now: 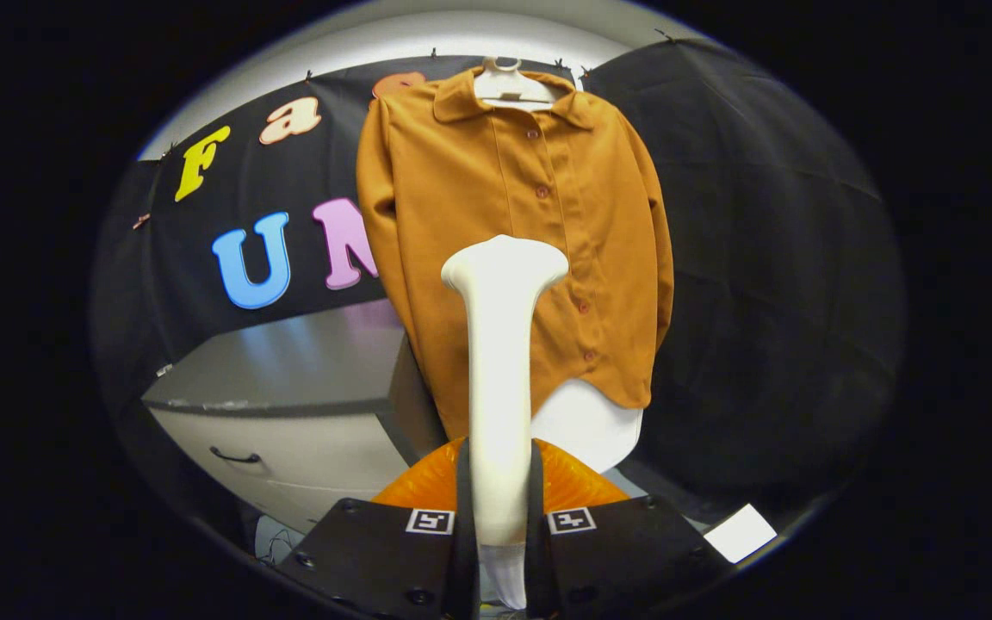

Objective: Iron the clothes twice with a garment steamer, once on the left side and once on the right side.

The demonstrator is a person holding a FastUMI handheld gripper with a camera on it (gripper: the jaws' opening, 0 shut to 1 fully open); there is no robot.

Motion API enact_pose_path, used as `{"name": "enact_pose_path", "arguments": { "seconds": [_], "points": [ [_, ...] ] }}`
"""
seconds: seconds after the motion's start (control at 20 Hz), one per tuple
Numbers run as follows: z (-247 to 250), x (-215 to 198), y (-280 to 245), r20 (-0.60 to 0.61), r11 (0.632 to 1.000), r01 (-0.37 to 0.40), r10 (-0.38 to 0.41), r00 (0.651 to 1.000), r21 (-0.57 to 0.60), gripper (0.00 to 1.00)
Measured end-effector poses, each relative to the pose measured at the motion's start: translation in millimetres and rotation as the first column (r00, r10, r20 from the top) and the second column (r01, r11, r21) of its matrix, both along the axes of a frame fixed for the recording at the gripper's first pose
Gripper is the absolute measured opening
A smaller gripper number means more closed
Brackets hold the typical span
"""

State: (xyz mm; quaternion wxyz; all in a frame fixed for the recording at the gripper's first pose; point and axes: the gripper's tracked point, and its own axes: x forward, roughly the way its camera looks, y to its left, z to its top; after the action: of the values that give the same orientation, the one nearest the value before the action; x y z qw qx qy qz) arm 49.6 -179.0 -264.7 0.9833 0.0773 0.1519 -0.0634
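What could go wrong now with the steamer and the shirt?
The hand-held gripper is shut on the steamer's thin handle, so the wide head could wobble or twist. The shirt hangs loose on a hanger, so pushing might swing it. The head sits mid-shirt, so one side might get missed.

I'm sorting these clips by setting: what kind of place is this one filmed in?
Likely a staged recording booth, not a real home: black cloth drapes the walls, a brown shirt hangs on a hanger before it, and a white drawer cabinet stands beside. The gripper is shut on a white garment steamer.
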Motion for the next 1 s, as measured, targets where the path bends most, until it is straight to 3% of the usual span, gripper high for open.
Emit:
{"name": "enact_pose_path", "arguments": {
  "seconds": [0.2, 0.5, 1.0],
  "points": [
    [82.5, 14.1, -7.7, 0.156, 1.000, -0.004, 0.007, 0.988, -0.018, 0.24],
    [179.0, 18.9, -17.9, 0.338, 0.998, -0.012, 0.031, 0.940, -0.058, 0.24],
    [219.5, 33.9, -63.5, 0.424, 0.994, 0.035, 0.012, 0.906, -0.103, 0.24]
  ]
}}
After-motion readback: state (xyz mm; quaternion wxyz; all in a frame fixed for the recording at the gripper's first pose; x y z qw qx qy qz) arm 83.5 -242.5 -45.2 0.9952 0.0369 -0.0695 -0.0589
